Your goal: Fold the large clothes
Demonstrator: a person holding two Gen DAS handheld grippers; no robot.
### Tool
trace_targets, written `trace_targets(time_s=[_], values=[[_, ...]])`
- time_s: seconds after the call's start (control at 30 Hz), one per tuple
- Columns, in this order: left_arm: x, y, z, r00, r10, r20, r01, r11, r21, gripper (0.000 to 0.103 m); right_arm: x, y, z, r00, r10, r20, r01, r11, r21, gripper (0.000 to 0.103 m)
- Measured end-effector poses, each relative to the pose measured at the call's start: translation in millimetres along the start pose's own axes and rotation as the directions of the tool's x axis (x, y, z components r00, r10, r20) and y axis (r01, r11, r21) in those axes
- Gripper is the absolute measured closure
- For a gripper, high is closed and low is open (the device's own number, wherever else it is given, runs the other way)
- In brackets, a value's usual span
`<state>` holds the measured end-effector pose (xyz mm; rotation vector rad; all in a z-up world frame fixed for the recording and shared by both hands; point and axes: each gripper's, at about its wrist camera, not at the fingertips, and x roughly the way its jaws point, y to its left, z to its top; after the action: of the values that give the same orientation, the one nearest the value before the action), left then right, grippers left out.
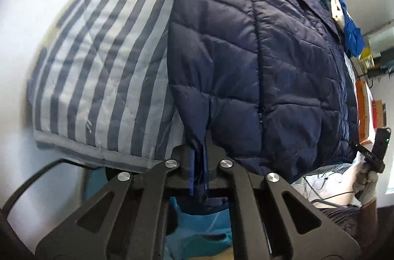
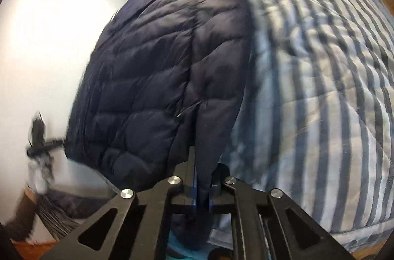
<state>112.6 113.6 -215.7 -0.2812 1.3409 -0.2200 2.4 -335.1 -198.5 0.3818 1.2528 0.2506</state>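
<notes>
A navy quilted puffer jacket (image 1: 258, 63) lies stretched on a blue-and-white striped quilt (image 1: 98, 63). My left gripper (image 1: 199, 161) is shut on the jacket's hem corner at its near left side. In the right wrist view the same jacket (image 2: 160, 78) lies left of the striped quilt (image 2: 320, 87), and my right gripper (image 2: 202, 176) is shut on the jacket's other hem corner. The right gripper also shows in the left wrist view (image 1: 374, 151), held by a gloved hand. The left gripper shows blurred in the right wrist view (image 2: 41, 137).
A bright blue cloth (image 1: 352, 26) lies beyond the jacket's collar end. Shelves with orange and yellow items (image 1: 369, 92) stand at the right. White wall (image 2: 49, 38) lies behind. The quilt's edge (image 1: 93, 151) drops off close in front of the left gripper.
</notes>
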Motion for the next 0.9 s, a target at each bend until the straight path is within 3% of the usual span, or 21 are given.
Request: trace_targets(time_s=[0.23,0.47,0.67,0.9], values=[[-37,17,1,0.995,0.024,0.101,-0.020,0.999,-0.042,0.102,-35,34,-19,0.992,0.116,0.038,-0.113,0.991,-0.075,0.103],[-53,2,13,0.987,-0.017,0.162,0.024,0.999,-0.042,0.102,-31,31,-9,0.996,0.069,0.053,-0.066,0.997,-0.040,0.103],[-91,-21,49,0.960,-0.081,0.268,0.089,0.996,-0.017,0.102,-62,39,24,0.982,0.082,0.171,-0.077,0.996,-0.037,0.103],[-119,-44,110,0.925,-0.084,0.370,0.086,0.996,0.012,0.102,-85,53,74,0.958,0.064,0.278,-0.057,0.998,-0.032,0.103]])
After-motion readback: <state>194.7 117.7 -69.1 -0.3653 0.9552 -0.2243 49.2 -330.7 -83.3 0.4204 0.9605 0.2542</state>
